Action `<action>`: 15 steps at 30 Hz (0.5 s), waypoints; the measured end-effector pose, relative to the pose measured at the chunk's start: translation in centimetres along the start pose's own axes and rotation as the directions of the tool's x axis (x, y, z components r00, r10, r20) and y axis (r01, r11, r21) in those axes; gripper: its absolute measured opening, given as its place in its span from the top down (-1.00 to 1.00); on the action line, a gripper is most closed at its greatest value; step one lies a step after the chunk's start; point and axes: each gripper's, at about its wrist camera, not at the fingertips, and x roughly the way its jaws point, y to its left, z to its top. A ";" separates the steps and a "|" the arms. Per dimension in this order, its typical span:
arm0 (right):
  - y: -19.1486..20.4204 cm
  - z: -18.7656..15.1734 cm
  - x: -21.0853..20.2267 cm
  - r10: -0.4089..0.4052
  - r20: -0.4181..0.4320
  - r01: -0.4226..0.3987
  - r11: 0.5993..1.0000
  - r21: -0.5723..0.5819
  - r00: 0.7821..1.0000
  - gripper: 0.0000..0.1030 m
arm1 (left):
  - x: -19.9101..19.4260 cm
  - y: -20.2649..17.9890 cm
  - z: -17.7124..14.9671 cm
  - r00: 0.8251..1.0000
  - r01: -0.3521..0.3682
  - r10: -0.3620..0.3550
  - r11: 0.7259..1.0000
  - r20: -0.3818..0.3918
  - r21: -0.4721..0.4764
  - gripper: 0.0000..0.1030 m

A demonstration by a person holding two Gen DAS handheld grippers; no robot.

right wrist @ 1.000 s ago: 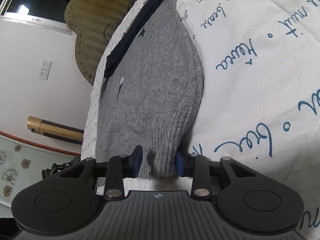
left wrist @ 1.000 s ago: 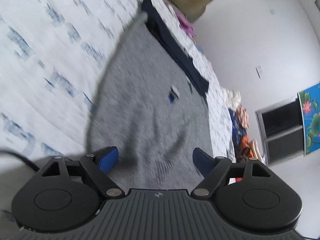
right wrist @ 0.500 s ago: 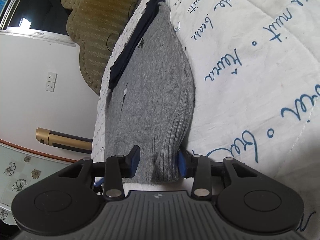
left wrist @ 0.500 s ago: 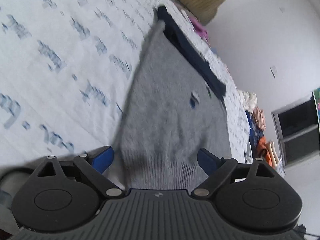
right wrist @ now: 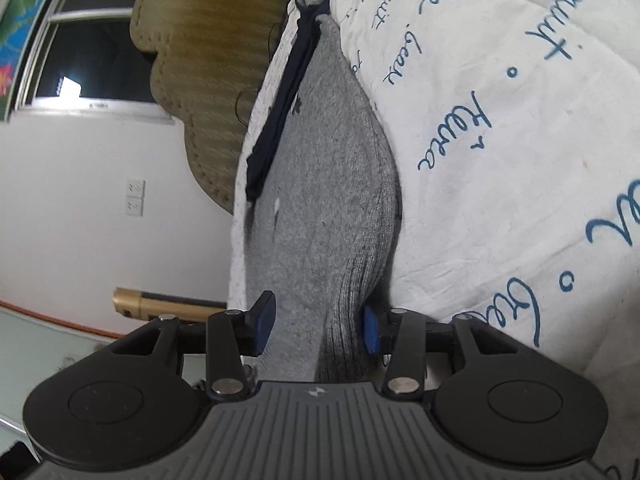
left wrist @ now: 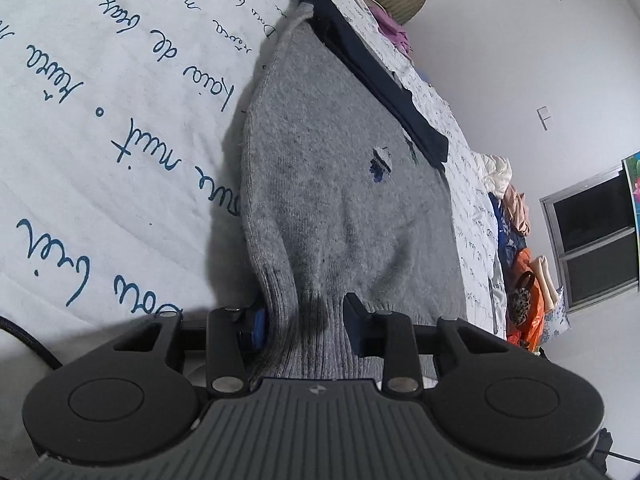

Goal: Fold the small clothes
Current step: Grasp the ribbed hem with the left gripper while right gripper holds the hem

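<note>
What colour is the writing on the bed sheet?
Blue, in curly handwriting on a white bed sheet. It shows best in the left wrist view.

A bed point(left wrist: 100, 128) covered by a white quilt with blue handwritten script carries everything. A grey knitted sweater point(left wrist: 328, 184) lies spread along the bed's side edge, its ribbed hem at the near end. A dark navy garment point(left wrist: 372, 76) lies in a long strip directly along that edge, touching the sweater's far part. Further along the same edge sits a small pink-purple cloth point(left wrist: 394, 32). In the right wrist view the sweater point(right wrist: 332, 168) and navy strip point(right wrist: 284, 104) again hug the edge.
</note>
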 end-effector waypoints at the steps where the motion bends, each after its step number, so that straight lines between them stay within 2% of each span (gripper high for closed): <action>1: 0.0 0.0 -0.1 0.015 0.001 -0.015 1.000 0.007 1.000 0.11 | 0.0 -0.1 0.0 1.000 -0.006 0.006 1.000 0.000 0.002 0.37; 2: 0.2 0.0 -0.3 0.034 -0.002 -0.034 0.999 0.012 0.999 0.02 | 0.1 -0.1 0.1 1.000 -0.017 0.017 1.000 -0.005 0.001 0.49; 4: 1.0 0.1 -1.6 0.098 0.007 -0.098 0.995 -0.016 0.995 -0.08 | 0.2 0.2 0.1 1.000 -0.022 0.022 1.000 -0.009 -0.011 0.54; 5: 1.7 0.3 -2.6 0.093 0.028 -0.092 0.995 -0.048 0.995 -0.17 | 0.1 0.4 0.1 1.000 -0.021 0.021 1.000 -0.009 -0.017 0.56; 6: 2.1 0.6 -3.6 0.051 0.057 -0.047 0.996 -0.073 0.997 -0.36 | 0.1 0.4 0.1 1.000 -0.022 0.022 1.000 -0.009 -0.019 0.56; 8: 2.6 1.5 -5.2 -0.094 0.112 0.106 0.988 -0.108 0.989 -0.58 | 0.2 0.4 0.1 1.000 -0.026 0.026 1.000 -0.011 -0.014 0.59; 10: 2.4 2.4 -5.4 -0.195 0.114 0.207 0.972 -0.108 0.974 -0.59 | 0.5 0.3 0.2 0.999 -0.036 0.036 0.999 -0.014 -0.008 0.66; 12: 2.2 2.7 -4.7 -0.200 0.094 0.210 0.972 -0.110 0.975 -0.59 | 0.7 0.0 0.3 0.999 -0.045 0.045 0.999 -0.016 0.001 0.72; 15: 2.6 2.9 -3.1 -0.217 0.075 0.225 0.965 -0.137 0.973 -0.59 | 0.7 -0.3 0.3 0.999 -0.050 0.050 0.999 -0.018 0.011 0.71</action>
